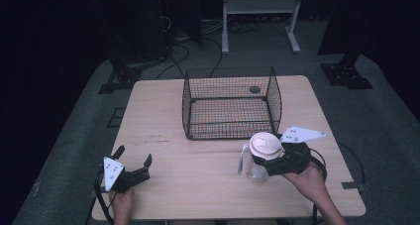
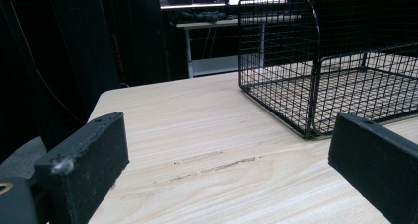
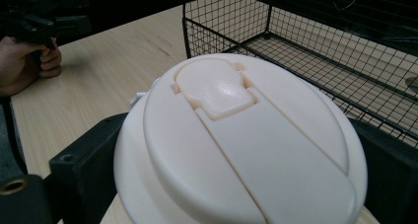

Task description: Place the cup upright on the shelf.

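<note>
Unlabelled cream lid (image 3: 246, 145) between right gripper (image 1: 270, 160) fingers.

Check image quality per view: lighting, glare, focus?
High view: dim with a bluish cast, dark surroundings, the table evenly lit, no glare. Left gripper view: wire basket and wood grain sharp, a bright screen glows at the top edge. Right gripper view: cream lid held in the right claw, soft sheen, background darker.
</note>
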A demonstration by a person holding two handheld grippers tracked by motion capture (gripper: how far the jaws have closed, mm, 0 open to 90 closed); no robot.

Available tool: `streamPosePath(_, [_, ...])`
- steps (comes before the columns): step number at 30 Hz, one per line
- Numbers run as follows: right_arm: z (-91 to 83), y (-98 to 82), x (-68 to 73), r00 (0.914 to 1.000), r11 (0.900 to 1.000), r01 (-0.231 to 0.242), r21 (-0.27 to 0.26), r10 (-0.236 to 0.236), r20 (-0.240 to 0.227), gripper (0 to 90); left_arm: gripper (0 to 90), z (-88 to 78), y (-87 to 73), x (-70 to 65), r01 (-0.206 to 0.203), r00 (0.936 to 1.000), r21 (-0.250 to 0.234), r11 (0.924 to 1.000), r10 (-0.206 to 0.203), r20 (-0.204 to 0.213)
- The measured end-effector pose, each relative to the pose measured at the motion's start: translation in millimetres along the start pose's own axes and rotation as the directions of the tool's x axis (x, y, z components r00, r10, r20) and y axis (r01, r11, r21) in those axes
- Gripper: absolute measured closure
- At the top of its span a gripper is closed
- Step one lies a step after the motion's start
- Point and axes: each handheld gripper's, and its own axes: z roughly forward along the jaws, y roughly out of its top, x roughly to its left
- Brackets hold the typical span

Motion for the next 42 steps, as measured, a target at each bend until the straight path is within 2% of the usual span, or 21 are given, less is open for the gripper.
streamPosePath(8, [-4.1, 13.2, -2.5, 1.0000, 1.000, 0.001, -0.026, -0.001, -0.005, 4.6, 0.9, 0.0, 0.0, 0.3, 0.001, 1.0000, 0.001, 1.0000, -0.001, 0.000])
streamPosePath(15, [-4.7, 29.9, -4.1, 0.9997, 0.999, 0.025, -0.036, -0.025, -0.004, 4.6, 0.9, -0.1, 0.0, 0.4, 0.004, 1.0000, 0.002, 1.0000, -0.004, 0.001])
streamPosePath(23, [-2.0, 54.0, -11.5, 0.9995, 0.998, 0.033, -0.057, -0.032, 0.005, 4.6, 0.9, 0.0, 0.0, 0.5, 0.005, 1.0000, 0.002, 1.0000, -0.005, 0.002])
streamPosePath(26, [-0.7, 58.6, -13.6, 0.9995, 0.997, 0.030, -0.064, -0.030, -0.004, 4.6, 0.9, 0.0, 0.0, 0.6, 0.006, 1.0000, 0.002, 1.0000, -0.006, 0.002])
streamPosePath(36, [0.2, 91.6, -15.5, 0.9975, 0.995, 0.070, -0.077, -0.070, 0.003, 4.6, 0.9, -0.1, 0.0, 0.5, 0.004, 1.0000, -0.002, 1.0000, -0.004, 0.003])
streamPosePath(42, [1.0, 107.6, -20.2, 0.9969, 0.993, 0.078, -0.087, -0.077, 0.012, 4.6, 0.9, 0.0, 0.0, 1.0, 0.006, 1.0000, -0.001, 1.0000, -0.006, 0.004])
